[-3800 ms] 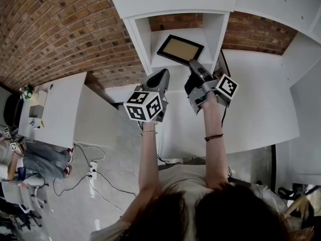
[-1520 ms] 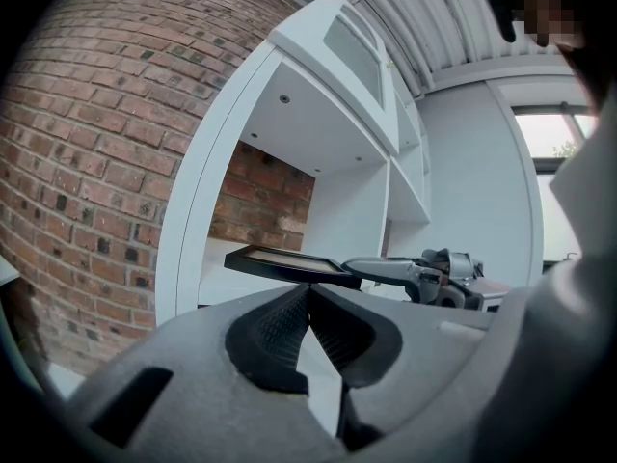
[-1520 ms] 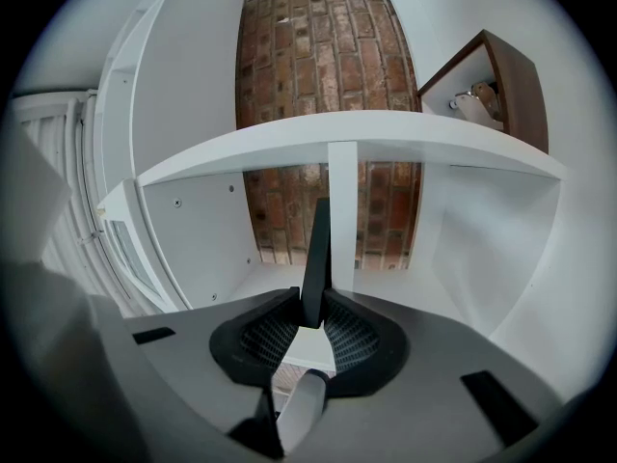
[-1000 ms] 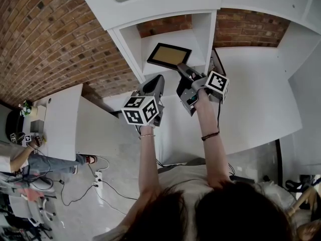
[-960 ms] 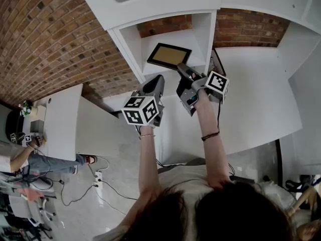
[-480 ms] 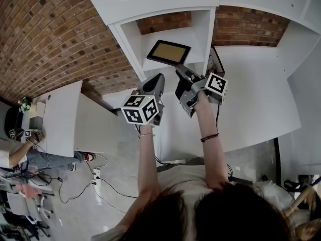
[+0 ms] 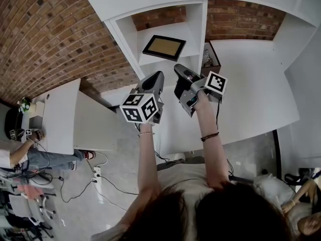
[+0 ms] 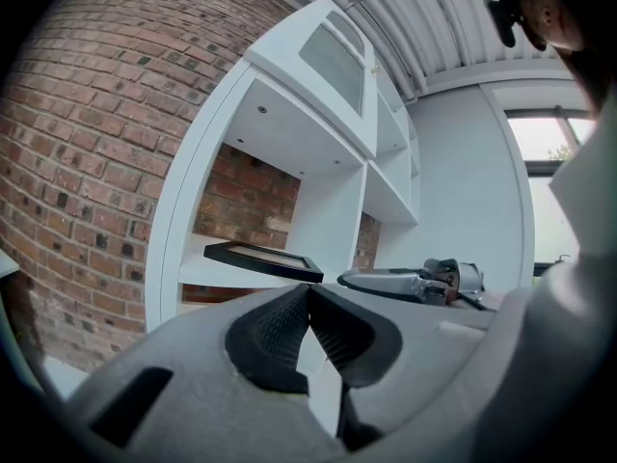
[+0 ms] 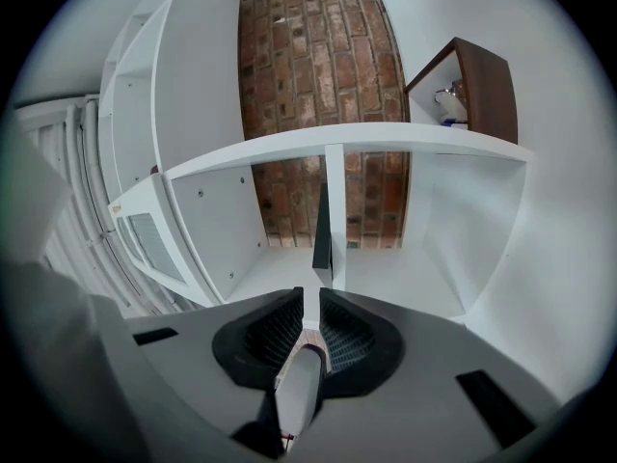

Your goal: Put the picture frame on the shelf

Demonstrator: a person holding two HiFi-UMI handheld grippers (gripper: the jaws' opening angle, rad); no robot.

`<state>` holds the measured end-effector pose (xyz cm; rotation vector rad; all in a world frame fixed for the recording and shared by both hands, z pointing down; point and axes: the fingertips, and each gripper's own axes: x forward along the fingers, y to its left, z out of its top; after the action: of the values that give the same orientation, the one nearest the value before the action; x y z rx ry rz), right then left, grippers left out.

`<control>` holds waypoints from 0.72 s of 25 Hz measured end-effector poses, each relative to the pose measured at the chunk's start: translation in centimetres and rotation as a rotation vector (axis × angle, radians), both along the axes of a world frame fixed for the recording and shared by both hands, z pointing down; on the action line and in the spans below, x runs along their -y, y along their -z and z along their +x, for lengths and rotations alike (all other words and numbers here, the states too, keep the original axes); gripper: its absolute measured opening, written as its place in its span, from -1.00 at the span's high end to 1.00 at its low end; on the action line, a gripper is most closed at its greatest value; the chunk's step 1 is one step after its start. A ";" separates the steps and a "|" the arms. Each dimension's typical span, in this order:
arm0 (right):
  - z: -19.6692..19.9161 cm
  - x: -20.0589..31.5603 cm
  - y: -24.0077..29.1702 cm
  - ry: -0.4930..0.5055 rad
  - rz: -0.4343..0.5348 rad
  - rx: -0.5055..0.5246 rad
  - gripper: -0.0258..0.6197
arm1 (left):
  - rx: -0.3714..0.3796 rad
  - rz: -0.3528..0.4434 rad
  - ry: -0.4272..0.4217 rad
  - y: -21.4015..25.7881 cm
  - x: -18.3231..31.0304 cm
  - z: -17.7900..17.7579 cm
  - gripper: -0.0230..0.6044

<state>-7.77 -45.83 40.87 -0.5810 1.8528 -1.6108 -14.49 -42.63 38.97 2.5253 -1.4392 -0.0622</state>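
Note:
The black picture frame [image 7: 164, 47] with a tan centre lies in the open white shelf [image 7: 196, 29] cubby; it lies flat on the board in the left gripper view [image 8: 260, 257] and shows edge-on in the right gripper view [image 9: 322, 234]. My right gripper [image 7: 177, 68] hangs just in front of the frame's near corner, apart from it, jaws parted by a narrow gap with nothing between them. My left gripper [image 7: 158, 76] is beside it to the left, shut and empty. In the left gripper view the right gripper [image 8: 359, 279] points toward the frame.
A brick wall [image 7: 60, 29] backs the shelf unit. A small brown open box [image 7: 210, 58] hangs on the white wall right of the cubby. A white desk [image 7: 60, 114] stands at left, with a seated person [image 7: 30, 157] and floor cables below it.
The frame has gone from the right gripper's hold to resting deeper in the cubby. The right gripper has let go and drawn back slightly; the left gripper stays shut beside it.

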 end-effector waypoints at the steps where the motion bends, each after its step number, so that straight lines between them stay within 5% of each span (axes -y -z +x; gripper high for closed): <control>1: 0.2 -0.2 0.0 -0.001 0.000 0.000 0.76 | -0.002 0.001 -0.001 0.0 -0.2 0.2 0.89; 18: 1.8 -3.2 0.2 0.006 0.012 0.026 0.88 | -0.009 0.013 -0.024 0.1 -3.1 2.6 0.89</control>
<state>-6.00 -42.59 40.70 -0.5474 1.8458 -1.6024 -11.84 -39.52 38.83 2.5485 -1.4099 -0.0782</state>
